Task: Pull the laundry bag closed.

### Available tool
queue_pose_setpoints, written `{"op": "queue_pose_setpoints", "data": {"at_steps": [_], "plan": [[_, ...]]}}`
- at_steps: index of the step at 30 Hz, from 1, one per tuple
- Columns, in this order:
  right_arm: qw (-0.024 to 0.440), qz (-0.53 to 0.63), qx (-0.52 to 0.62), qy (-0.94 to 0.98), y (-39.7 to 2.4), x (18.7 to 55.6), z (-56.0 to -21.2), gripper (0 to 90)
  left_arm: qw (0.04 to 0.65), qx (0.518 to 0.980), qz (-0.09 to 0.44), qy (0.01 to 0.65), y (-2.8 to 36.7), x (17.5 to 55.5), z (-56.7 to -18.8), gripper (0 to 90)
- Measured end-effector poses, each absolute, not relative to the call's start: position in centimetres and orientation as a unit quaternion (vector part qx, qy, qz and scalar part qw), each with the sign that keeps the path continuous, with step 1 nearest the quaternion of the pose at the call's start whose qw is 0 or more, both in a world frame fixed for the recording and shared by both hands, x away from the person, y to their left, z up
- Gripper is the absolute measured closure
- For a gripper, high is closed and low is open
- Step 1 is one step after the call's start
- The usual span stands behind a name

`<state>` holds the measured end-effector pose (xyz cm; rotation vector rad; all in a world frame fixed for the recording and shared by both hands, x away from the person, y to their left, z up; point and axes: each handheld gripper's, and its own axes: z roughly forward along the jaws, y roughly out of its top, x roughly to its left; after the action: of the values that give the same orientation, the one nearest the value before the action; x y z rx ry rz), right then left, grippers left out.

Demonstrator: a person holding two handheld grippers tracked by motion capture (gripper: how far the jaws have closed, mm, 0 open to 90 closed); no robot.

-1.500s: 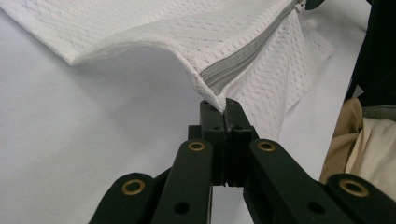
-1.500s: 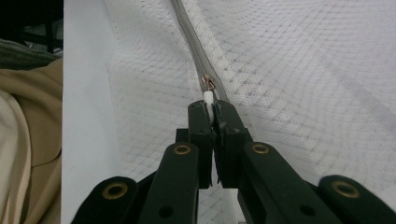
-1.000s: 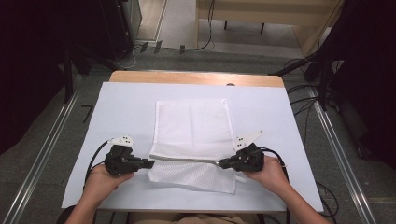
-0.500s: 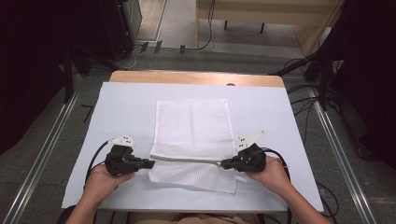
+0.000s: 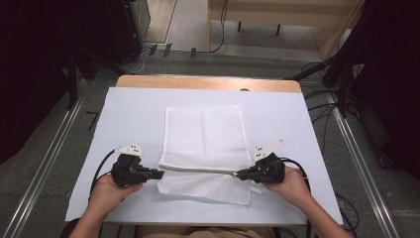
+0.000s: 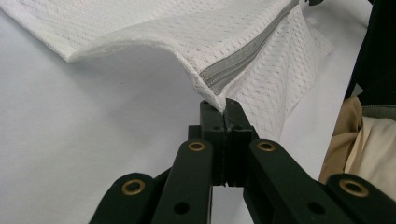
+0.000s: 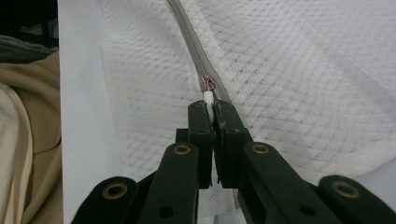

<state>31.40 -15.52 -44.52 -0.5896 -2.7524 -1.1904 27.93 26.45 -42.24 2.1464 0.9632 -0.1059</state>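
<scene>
A white mesh bag (image 5: 205,144) lies flat on the white table cover (image 5: 124,114), and its near part is lifted a little between the two tongs. A grey zipper (image 5: 198,169) runs across the bag from one tong to the other. The left gripper (image 6: 223,108) is squeezed tight on the bag's corner, right at the end of the zipper. The right gripper (image 7: 211,112) is squeezed tight on the small white zipper pull (image 7: 208,99), which sits just in front of its tips. The left hand (image 5: 106,191) and the right hand (image 5: 289,186) hold the tongs near the table's close edge. A strip of brown table (image 5: 208,82) shows beyond the cover.
</scene>
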Motion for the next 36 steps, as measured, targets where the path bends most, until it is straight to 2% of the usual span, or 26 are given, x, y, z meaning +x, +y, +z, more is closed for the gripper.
{"op": "queue_pose_setpoints", "data": {"at_steps": [36], "plan": [[0.045, -0.385, -0.200, -0.900, -17.7, 31.3, -44.7, 88.1, 0.380, 0.845, -0.049, 0.373, 26.4, 28.0, -42.4, 90.0]]}}
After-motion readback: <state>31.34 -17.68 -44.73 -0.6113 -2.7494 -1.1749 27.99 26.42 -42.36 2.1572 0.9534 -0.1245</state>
